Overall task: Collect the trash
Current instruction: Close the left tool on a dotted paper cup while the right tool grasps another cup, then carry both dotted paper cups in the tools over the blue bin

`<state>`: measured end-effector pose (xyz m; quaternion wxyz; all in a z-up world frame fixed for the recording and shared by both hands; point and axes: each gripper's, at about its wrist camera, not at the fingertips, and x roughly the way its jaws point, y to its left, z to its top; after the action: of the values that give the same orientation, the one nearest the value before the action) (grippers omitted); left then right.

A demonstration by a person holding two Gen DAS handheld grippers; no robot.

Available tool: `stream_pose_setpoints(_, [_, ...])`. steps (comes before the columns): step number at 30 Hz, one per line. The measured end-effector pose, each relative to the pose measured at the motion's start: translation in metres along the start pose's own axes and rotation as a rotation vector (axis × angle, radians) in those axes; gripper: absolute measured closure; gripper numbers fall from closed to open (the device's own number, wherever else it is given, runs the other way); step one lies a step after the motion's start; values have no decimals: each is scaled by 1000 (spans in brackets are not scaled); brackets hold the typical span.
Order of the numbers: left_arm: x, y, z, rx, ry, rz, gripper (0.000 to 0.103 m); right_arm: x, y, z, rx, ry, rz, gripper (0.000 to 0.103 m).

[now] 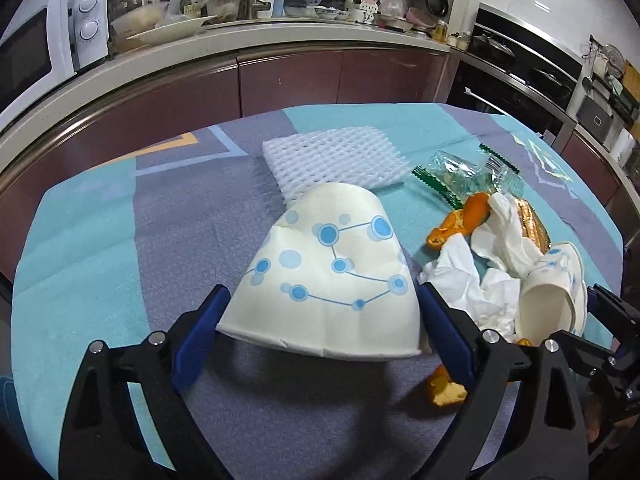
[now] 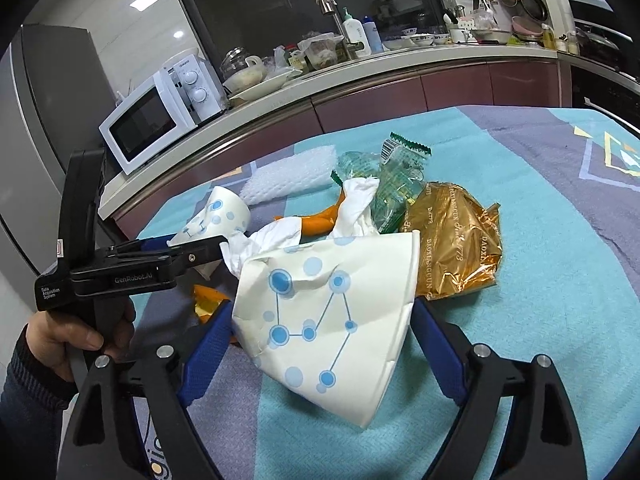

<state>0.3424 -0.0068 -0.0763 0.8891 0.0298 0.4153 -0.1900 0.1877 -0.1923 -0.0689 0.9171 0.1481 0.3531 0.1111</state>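
Two white paper cups with blue dot patterns lie on their sides on the table. In the left wrist view one cup (image 1: 332, 272) sits between the blue pads of my left gripper (image 1: 320, 296), which touch both of its sides. In the right wrist view a dented cup (image 2: 332, 312) sits between the pads of my right gripper (image 2: 320, 312), pressed on both flanks. Behind them lies a heap of trash: crumpled tissue (image 2: 356, 208), orange peel (image 1: 460, 216), a green-edged clear wrapper (image 2: 396, 176), a gold wrapper (image 2: 456, 240) and a white foam net (image 1: 332, 160).
A teal and grey cloth (image 1: 100, 260) covers the table. A loose peel piece (image 1: 444, 392) lies by my left gripper's right finger. A person's hand (image 2: 60, 344) holds the left gripper. Behind the table a crowded kitchen counter (image 1: 280, 36) carries a microwave (image 2: 152, 120).
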Motion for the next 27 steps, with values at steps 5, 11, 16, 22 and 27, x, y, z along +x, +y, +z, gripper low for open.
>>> stream_pose_setpoints(5, [-20, -2, -3, -3, -44, 4, 12, -11, -1, -1, 8, -29, 7, 19])
stream_pose_setpoints(11, [-55, -1, -8, -22, -107, 15, 12, -28, 3, 1, -1, -72, 10, 19])
stream_pose_setpoints(16, [-109, 2, -25, -57, -203, 45, 12, -49, 15, 5, -37, -126, 16, 19])
stream_pose_setpoints(22, [-185, 2, -62, -101, -329, 134, 12, -78, 44, 6, -127, -212, 45, 19])
stream_pose_setpoints(27, [-251, 13, -108, -174, -413, 241, 12, -94, 80, 7, -220, -253, 113, 19])
